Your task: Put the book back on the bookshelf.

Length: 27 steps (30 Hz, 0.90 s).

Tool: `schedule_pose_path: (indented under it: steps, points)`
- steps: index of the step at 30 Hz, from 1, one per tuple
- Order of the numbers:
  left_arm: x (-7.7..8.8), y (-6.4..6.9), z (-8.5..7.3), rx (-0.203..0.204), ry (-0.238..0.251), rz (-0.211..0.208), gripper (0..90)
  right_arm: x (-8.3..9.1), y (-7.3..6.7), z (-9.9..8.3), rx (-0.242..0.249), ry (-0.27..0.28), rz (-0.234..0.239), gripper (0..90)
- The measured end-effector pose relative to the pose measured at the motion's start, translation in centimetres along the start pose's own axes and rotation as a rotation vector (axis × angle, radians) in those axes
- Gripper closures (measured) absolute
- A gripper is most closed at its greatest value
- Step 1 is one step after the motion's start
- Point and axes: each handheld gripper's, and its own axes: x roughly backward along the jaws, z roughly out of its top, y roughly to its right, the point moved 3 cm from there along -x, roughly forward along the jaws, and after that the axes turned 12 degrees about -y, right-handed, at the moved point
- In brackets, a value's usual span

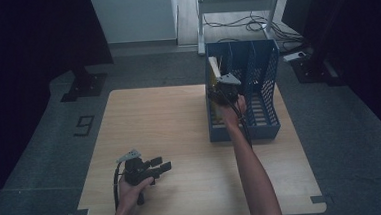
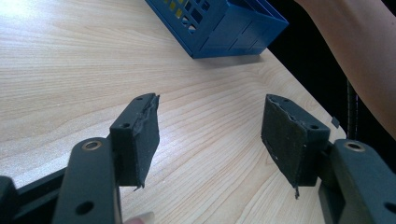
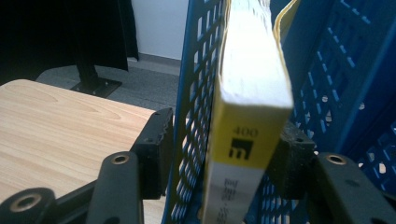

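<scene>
The light wooden table (image 1: pixel 180 138) carries a blue perforated plastic file rack (image 1: pixel 259 113) with upright dividers at about one o'clock from its middle. In the rack's leftmost slot stands a thick yellow-spined paperback book (image 3: pixel 250 116), upright and leaning slightly against the mesh wall, spine facing the right gripper (image 3: pixel 224 154). That gripper's jaws stand part-spread: one jaw is outside the mesh wall, the other is beside the book's far face, and neither pad visibly presses, so the book looks let go. The left gripper (image 2: pixel 210 135) rests near seven o'clock on the table, jaws spread wide on nothing.

The book is probably fairly heavy for its size, stiff across the spine but floppy at the page edge, with a glossy, somewhat slippery cover. Best taken across its thickness near the spine, low down, with both jaws inside the slot.
</scene>
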Motion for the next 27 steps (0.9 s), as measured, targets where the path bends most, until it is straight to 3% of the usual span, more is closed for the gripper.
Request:
schedule_pose_path:
  steps: [11, 27]
  points:
    - [-0.1, 0.0, 0.0, -0.002, -0.003, 0.004, 36.7, 0.9, 0.3, 0.1, -0.006, 0.015, 0.000, 41.9]
    - [-0.2, 0.1, 0.0, -0.002, -0.007, 0.007, 36.7, 2.9, 0.2, -0.8, 0.005, 0.036, 0.053, 39.1]
